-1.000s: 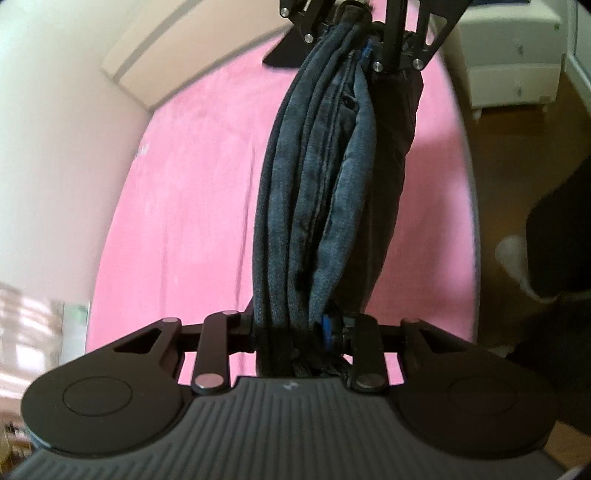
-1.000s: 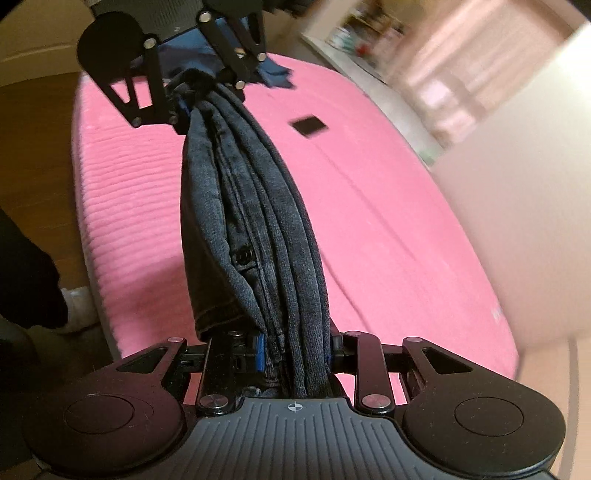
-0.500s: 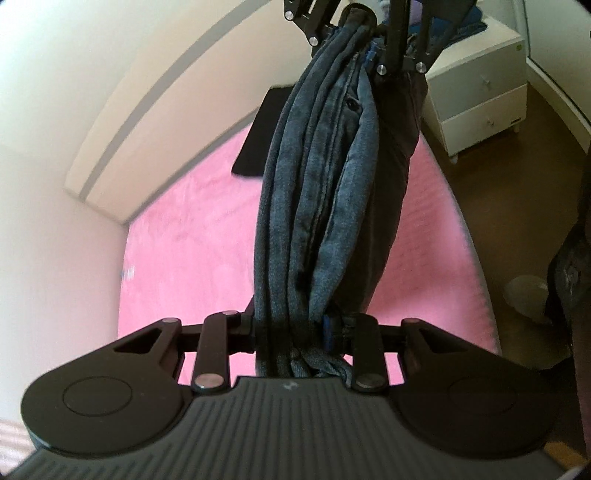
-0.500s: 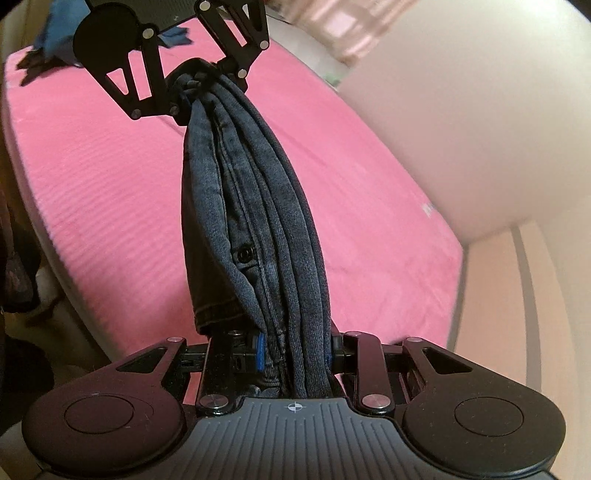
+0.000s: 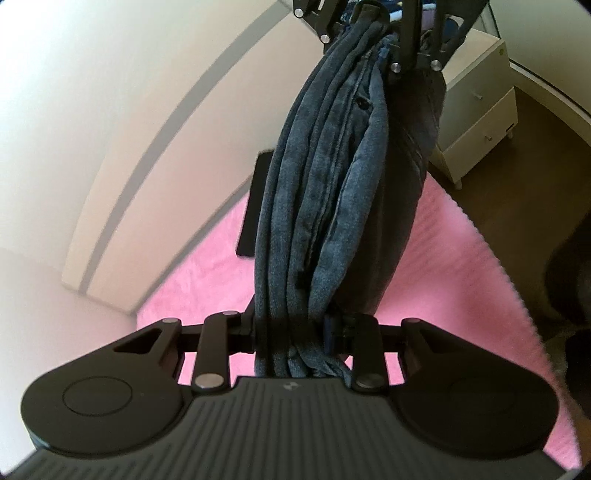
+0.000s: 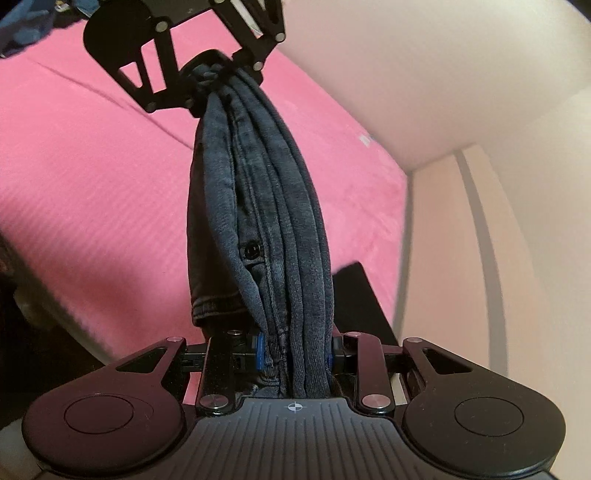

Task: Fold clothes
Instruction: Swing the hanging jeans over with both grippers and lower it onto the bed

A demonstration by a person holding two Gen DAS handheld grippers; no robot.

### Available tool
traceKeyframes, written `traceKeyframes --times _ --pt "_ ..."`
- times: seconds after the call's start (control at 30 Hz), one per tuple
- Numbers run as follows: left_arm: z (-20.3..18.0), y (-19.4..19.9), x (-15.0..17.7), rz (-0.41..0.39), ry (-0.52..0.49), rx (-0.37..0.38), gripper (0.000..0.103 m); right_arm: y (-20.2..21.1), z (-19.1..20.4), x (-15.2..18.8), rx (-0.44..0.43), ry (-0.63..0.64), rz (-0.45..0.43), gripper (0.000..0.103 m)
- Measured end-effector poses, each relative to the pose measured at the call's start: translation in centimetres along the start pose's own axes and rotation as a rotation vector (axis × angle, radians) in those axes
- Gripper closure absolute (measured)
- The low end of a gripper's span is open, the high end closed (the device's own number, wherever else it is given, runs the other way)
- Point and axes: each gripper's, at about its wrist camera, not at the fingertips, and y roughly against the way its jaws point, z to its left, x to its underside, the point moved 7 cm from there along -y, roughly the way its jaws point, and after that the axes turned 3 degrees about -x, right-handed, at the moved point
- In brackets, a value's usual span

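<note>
A pair of dark blue jeans (image 5: 332, 192) is bunched into a thick folded bundle and stretched between my two grippers, above the pink bed (image 5: 207, 280). My left gripper (image 5: 295, 328) is shut on one end of the jeans. My right gripper (image 6: 293, 350) is shut on the other end of the jeans (image 6: 266, 221). Each gripper shows at the top of the other's view: the right gripper (image 5: 380, 48) in the left wrist view, the left gripper (image 6: 210, 74) in the right wrist view. A button on the jeans (image 6: 252, 250) faces the right camera.
A black flat object (image 6: 358, 291) lies on the bed near the beige headboard (image 6: 461, 258). A white drawer unit (image 5: 480, 122) stands on the wooden floor past the bed. More blue clothes (image 6: 22, 33) lie at the far end of the bed.
Both grippers, still holding the jeans stretched between them, have swung round over the bed toward the headboard end. The grip on the jeans has not changed.
</note>
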Motion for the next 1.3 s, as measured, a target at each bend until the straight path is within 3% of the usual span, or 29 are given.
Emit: traceKeyframes --times 0.27,0.5,0.6,0.7,0.73,0.8,0.87,1.0,1.17,1.3 --pt "2.7 -7.1 -4.4 -0.043 -0.022 -0.004 0.076 -3.3 -7.0 5.5 0.0 -0.023 0.011 0.076" --pt "9.4 -20.7 -10.2 0.059 0.047 -0.057 0.075 -13.0 -21.4 10.9 -0.03 0.065 -0.082 0.076" --pt "13.4 -27.2 -12.4 0.109 0.083 -0.105 0.075 -17.2 -28.5 12.1 0.023 0.098 -0.131 0.076" --pt "17.0 -33.0 -14.1 0.131 0.1 -0.22 0.075 -21.6 -31.7 13.9 0.124 0.122 -0.186 0.076" --pt "17.4 -35.1 -14.3 0.131 0.101 -0.258 0.075 -23.1 -32.1 14.6 0.151 0.126 -0.197 0.076" --pt "15.0 -39.7 -13.7 0.144 0.143 -0.222 0.075 -26.9 -30.8 17.4 0.159 0.116 -0.186 0.076" --pt "12.3 -44.3 -13.0 0.158 0.189 -0.174 0.074 -31.5 -27.6 20.8 0.092 0.121 -0.132 0.076" --pt "5.8 -48.8 -11.6 0.207 0.157 -0.083 0.074 -38.2 -20.6 26.9 -0.094 0.148 -0.003 0.074" --pt "-2.3 -53.9 -9.7 0.27 0.109 0.029 0.074 -36.7 -19.8 29.0 -0.117 0.057 -0.018 0.07" --pt "0.3 -53.2 -9.7 0.25 0.085 0.01 0.077 -32.7 -19.9 29.1 -0.099 -0.011 -0.035 0.072"
